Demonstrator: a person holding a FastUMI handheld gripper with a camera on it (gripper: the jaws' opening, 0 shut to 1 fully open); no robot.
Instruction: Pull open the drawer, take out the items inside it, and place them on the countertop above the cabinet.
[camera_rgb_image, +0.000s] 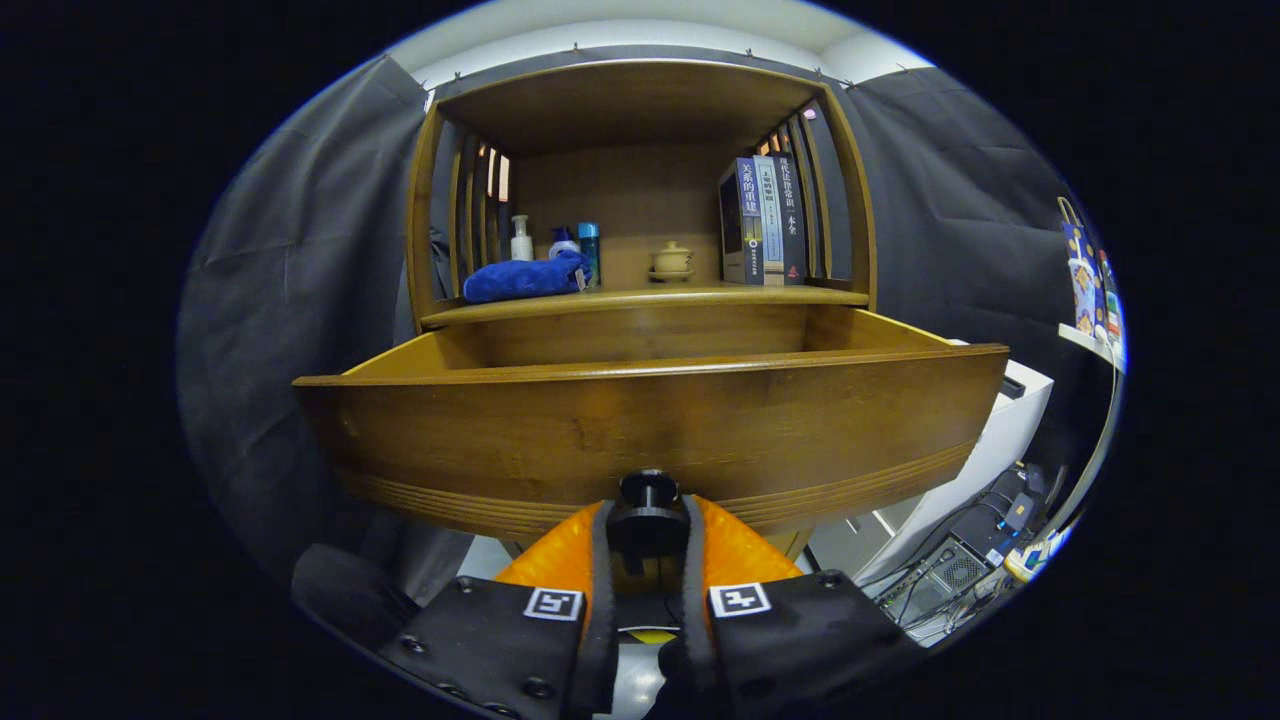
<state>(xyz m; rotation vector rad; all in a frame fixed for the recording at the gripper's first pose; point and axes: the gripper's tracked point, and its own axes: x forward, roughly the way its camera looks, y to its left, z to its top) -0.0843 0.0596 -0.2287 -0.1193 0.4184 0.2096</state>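
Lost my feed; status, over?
Gripper shut on dark round drawer knob. Brown wooden drawer pulled open; contents hidden behind front. Nothing blocking.

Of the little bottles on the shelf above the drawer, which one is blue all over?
The bottle with the blue cap, rightmost of the three, just behind the blue cloth. The other two are pale. The gripper is closed on the drawer knob.

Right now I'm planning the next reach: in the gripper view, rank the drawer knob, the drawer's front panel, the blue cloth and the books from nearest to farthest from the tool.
1. Drawer knob, between the tool's fingers, which close on it.
2. Drawer front panel, just behind the knob.
3. Blue cloth, on the countertop, beyond the open drawer.
4. Books, upright, farther back across the countertop from the cloth.
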